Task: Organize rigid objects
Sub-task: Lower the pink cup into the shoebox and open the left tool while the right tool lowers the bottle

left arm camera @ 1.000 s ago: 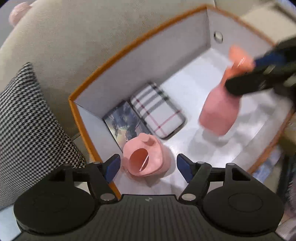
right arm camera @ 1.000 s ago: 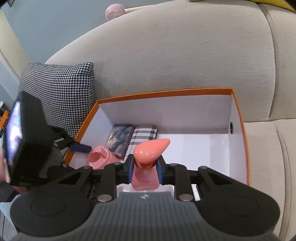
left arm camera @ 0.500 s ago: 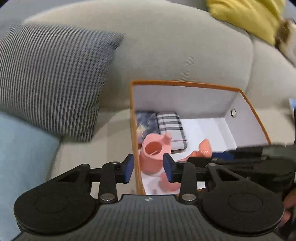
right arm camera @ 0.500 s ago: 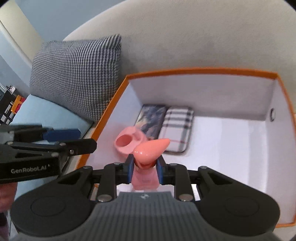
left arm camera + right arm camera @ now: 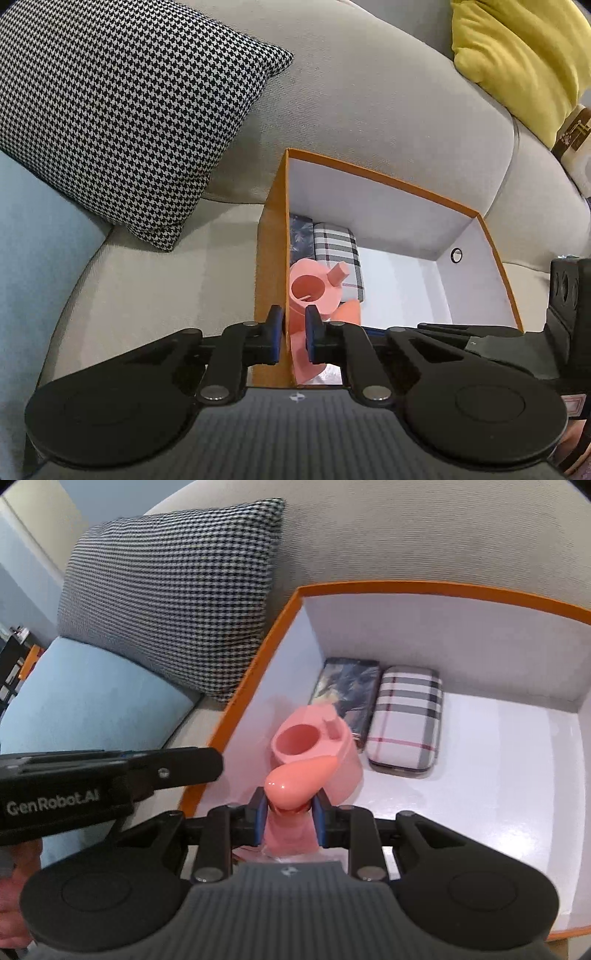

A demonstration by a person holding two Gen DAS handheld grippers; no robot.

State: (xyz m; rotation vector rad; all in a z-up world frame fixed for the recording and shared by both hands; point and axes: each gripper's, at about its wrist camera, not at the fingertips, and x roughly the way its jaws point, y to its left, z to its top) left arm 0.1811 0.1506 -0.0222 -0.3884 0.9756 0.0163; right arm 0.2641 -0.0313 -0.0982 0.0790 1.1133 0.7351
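Bottle between right tool fingers

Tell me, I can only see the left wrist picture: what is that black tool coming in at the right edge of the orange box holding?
Observer: That is the right gripper. Its fingers are shut on the neck of a pink bottle, just under a teardrop-shaped cap.
Operator: Where is the bottle compared with the pink cup?
Observer: It is inside the orange box, right in front of the pink cup, and the cap overlaps the cup's rim in the right wrist view. Whether its base rests on the box floor is hidden.
Operator: And the dark thing half hidden behind the wall?
Observer: It is a dark patterned case lying flat beside the plaid case.
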